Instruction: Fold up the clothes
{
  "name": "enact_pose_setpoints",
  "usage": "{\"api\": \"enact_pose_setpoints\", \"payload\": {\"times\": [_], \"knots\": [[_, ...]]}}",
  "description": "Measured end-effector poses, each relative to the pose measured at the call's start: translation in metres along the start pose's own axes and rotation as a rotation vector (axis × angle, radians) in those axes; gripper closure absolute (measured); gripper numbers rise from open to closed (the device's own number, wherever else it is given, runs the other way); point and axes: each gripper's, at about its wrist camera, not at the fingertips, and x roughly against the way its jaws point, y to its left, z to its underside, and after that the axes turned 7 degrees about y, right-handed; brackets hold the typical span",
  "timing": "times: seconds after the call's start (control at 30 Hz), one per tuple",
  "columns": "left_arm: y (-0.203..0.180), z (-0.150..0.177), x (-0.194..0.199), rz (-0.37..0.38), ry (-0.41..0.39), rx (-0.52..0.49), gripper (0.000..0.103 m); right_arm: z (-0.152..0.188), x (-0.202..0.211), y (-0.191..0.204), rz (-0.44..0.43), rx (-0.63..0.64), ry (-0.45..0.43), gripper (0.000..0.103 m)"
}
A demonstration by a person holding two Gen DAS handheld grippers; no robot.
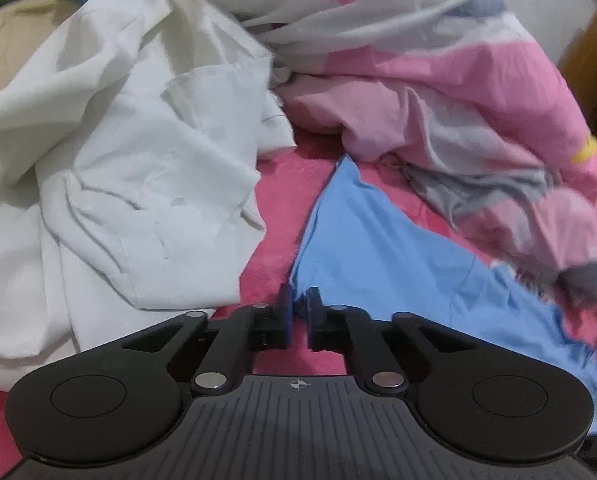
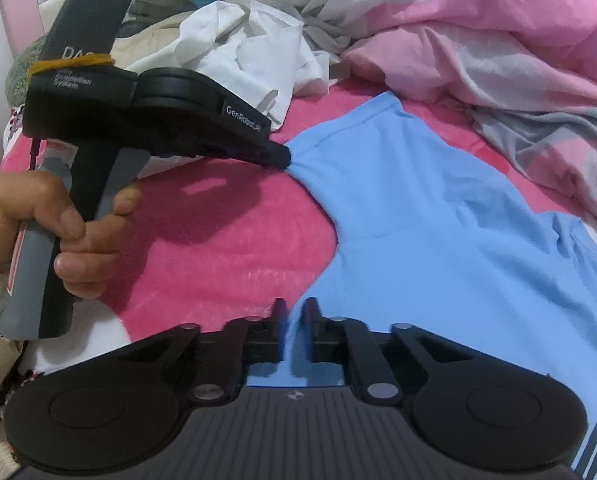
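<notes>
Right wrist view: both the left gripper (image 2: 284, 159) and right gripper (image 2: 295, 312) clench the blue shirt's (image 2: 438, 240) edge on a pink bed (image 2: 218, 240).

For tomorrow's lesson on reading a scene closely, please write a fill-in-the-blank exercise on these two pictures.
1. Both grippers are shut on the edge of the ____ shirt.
2. The shirt lies on a fuzzy blanket coloured ____.
3. Beyond the left gripper lies a crumpled ____ garment.
4. The right gripper grips the shirt ____ the camera than the left one.

Missing words: blue; pink; white; nearer
</notes>
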Motion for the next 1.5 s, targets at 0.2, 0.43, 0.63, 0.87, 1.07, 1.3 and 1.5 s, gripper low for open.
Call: {"api": "enact_pose_setpoints", "payload": {"times": [0.2, 0.43, 0.63, 0.87, 1.07, 1.3, 1.5], "knots": [[0.011, -0.008, 0.013, -0.01, -0.053, 0.046, 0.103, 0.0, 0.01, -0.003, -0.032, -0.002, -0.038, 0.101], [0.008, -0.004, 0.015, -0.162, -0.1, 0.025, 0.102, -0.001, 0.004, -0.025, -0.147, -0.045, -0.03, 0.089], [-0.019, 0.0, 0.038, -0.196, -0.268, -0.047, 0.1, -0.011, 0.041, -0.086, -0.171, -0.174, -0.17, 0.078], [-0.056, 0.012, -0.007, -0.234, -0.133, -0.205, 0.099, -0.034, 0.037, -0.183, 0.07, -0.291, -0.188, 0.077], [-0.05, 0.016, -0.023, -0.262, -0.085, -0.199, 0.097, -0.063, 0.009, -0.24, 0.092, -0.417, -0.081, 0.077], [-0.054, 0.023, -0.024, -0.29, -0.095, -0.235, 0.096, -0.079, -0.027, -0.27, 0.053, -0.651, 0.03, 0.077], [-0.051, 0.023, -0.027, -0.29, -0.096, -0.242, 0.095, -0.077, -0.046, -0.273, 0.075, -0.671, 0.005, 0.099]]}}
